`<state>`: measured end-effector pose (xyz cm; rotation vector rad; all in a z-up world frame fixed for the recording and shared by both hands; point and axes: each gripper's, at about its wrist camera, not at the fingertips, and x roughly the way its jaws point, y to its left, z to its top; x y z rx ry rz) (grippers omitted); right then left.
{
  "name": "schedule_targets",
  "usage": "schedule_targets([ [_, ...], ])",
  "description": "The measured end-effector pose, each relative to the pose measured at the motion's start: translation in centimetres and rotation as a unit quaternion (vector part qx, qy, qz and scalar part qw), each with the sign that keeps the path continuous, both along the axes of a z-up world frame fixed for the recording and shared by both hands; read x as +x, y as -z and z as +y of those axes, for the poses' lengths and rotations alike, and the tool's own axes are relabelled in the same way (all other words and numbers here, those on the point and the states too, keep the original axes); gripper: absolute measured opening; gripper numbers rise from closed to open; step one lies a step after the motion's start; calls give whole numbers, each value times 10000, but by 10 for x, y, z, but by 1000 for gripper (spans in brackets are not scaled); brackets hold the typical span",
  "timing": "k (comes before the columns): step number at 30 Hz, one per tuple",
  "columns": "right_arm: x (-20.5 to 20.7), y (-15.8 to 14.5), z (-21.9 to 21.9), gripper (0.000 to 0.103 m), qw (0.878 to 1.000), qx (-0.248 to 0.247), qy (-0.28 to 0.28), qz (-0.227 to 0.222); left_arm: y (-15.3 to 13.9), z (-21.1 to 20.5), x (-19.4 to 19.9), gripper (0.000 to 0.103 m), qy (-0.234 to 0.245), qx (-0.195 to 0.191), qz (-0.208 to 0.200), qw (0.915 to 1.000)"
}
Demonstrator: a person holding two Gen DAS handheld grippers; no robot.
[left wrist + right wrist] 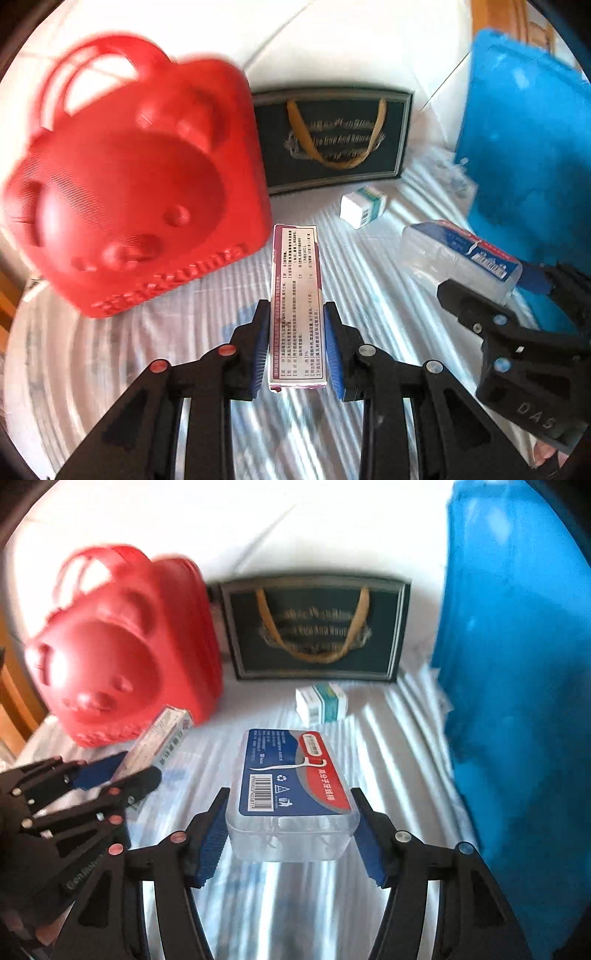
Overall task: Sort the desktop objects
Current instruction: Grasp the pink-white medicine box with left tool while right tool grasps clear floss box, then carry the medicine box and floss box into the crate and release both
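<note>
Desktop objects lie scattered on a white cloth with grey stripes (369,288). Clamped between the blue pads of the left gripper (296,345) is a long, narrow pink-and-white carton printed with text (297,295), its far end pointing toward a red plastic bear-faced basket with handles (129,184). The right gripper (291,834) has a clear plastic floss-pick box with a blue-and-red label (291,794) between its jaws; the left pad touches the box's side, but a small gap seems to show at the right pad, so a firm grip cannot be confirmed. Behind them a dark green gift bag with yellow cord handles (332,140) lies flat, with a small white-and-teal carton (364,206) just in front of it. A blue plastic bin (517,664) stands at the right.
</note>
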<state>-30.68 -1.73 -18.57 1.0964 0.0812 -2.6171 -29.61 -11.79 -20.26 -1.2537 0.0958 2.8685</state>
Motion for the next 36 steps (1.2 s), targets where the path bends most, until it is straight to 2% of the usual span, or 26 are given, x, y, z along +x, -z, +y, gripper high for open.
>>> schedule_targets([
  [6,76,-75,7,62,9982,-197,227,517,-66,-3,72,27,203,131,483,9985],
  [13,181,-158,28,62,9898,-260,745,1186,-125,5,146,27,546,334,1041,9925],
  [19,250,-204,62,62,9802,-176,1065,1658,-168,39,193,27,935,586,1485,9827],
  [22,276,-223,92,62,9732,-99,1230,1939,-186,70,206,27,1109,627,1683,9775],
  [26,300,-241,152,62,9648,-250,1419,2199,-206,131,225,27,1276,651,1910,9711],
  [32,306,-251,265,62,9593,-178,1646,2287,-218,239,236,27,1415,681,1782,9714],
  [36,299,-246,327,62,9626,-63,1628,2165,-220,303,239,27,1479,616,1589,9742],
])
